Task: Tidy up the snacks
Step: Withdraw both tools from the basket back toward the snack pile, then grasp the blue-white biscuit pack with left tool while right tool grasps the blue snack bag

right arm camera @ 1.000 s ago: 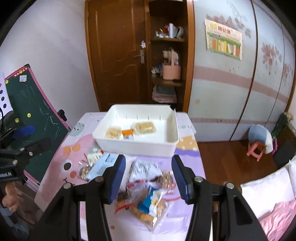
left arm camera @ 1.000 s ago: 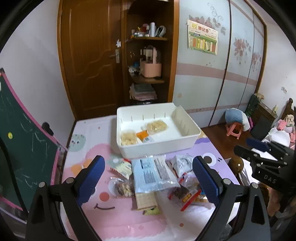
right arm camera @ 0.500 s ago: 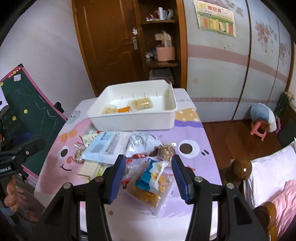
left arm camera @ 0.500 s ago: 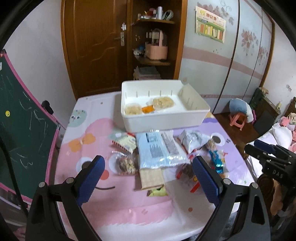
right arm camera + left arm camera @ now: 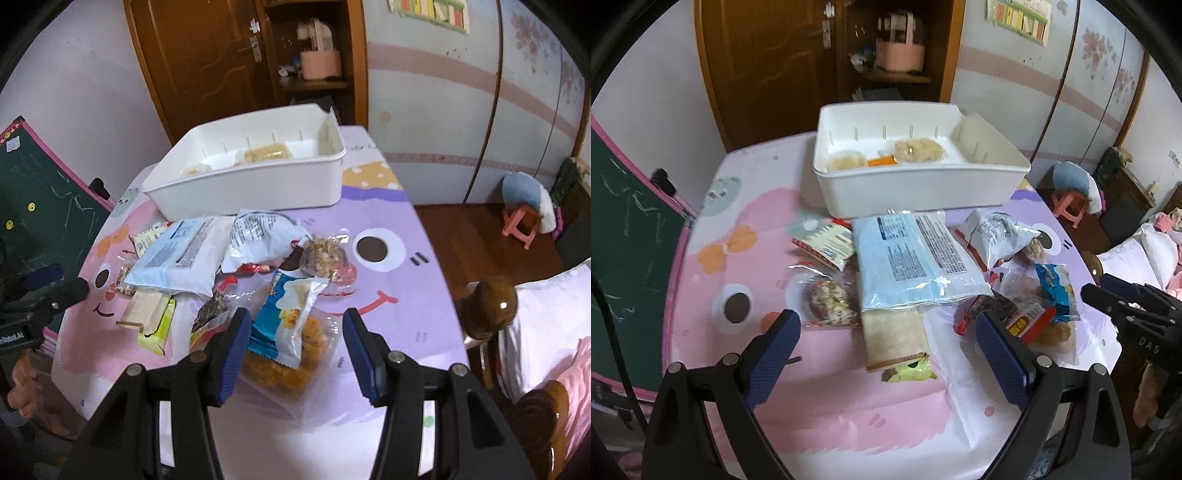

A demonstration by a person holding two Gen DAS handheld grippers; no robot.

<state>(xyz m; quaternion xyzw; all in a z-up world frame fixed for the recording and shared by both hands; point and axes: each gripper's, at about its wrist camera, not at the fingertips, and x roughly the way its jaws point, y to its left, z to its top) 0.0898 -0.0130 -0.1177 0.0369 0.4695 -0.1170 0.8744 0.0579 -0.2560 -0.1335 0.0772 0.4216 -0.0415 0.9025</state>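
Note:
A white bin (image 5: 923, 188) (image 5: 251, 192) stands at the table's far side with two pale snack packs and an orange one inside. In front of it lies a heap of snacks: a large light-blue pack (image 5: 916, 262) (image 5: 177, 258), a silver-white bag (image 5: 997, 236) (image 5: 258, 236), and a beige cracker pack (image 5: 894, 339). My left gripper (image 5: 886, 354) hovers open over the cracker pack. A clear bag of orange snacks with a blue label (image 5: 291, 332) lies below my open right gripper (image 5: 298, 354), whose pads stand clear of it.
A green chalkboard (image 5: 624, 240) (image 5: 40, 177) leans at the table's left edge. A wooden bedpost (image 5: 491, 306) and a pillow stand close on the right. A pink stool (image 5: 521, 225) is on the floor beyond. A wooden door and shelf lie behind the bin.
Both grippers have come down towards the table and tilted further downwards, so the snack heap looms larger. Neither jaw width has changed.

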